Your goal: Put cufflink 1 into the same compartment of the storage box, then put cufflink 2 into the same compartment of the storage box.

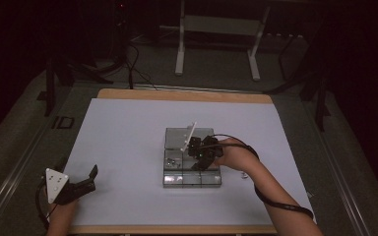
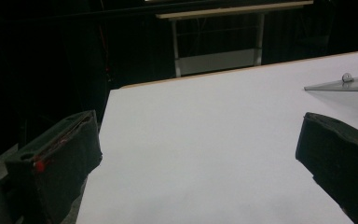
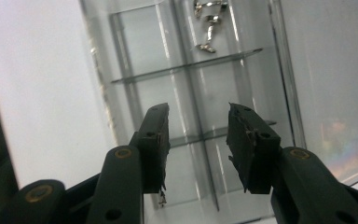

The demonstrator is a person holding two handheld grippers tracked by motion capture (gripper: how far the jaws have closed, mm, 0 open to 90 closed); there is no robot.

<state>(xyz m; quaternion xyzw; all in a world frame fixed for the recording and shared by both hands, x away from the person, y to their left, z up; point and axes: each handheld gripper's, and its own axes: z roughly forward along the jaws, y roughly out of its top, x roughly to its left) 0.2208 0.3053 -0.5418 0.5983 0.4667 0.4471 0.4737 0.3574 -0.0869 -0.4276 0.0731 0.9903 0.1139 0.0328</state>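
1. The right hand-held gripper (image 1: 200, 153) hangs over the clear plastic compartment box (image 1: 192, 178), and its jaws stand parted with nothing between them; in the right gripper view (image 3: 198, 140) I look straight through the gap at the box's dividers.

2. Below and beyond those jaws, small shiny metal pieces (image 3: 208, 21) lie in one compartment. In the high view, similar small bright bits (image 1: 172, 161) sit in a cell on the box's left side. I judge that at least one item is already placed inside.

3. The box's transparent hinged lid (image 1: 189, 136) stands raised at the far side, so the box is open and not yet shut.

4. Several compartments near the jaws look bare, so sorting may have more to go, though I cannot tell for sure.

5. A small pale object (image 1: 244, 175) lies on the white bench (image 1: 123, 137) just right of the box; it is too small to identify, possibly another piece waiting.

6. The left hand-held gripper (image 1: 91, 178) rests open at the bench's near left corner, well apart from the box, holding nothing.
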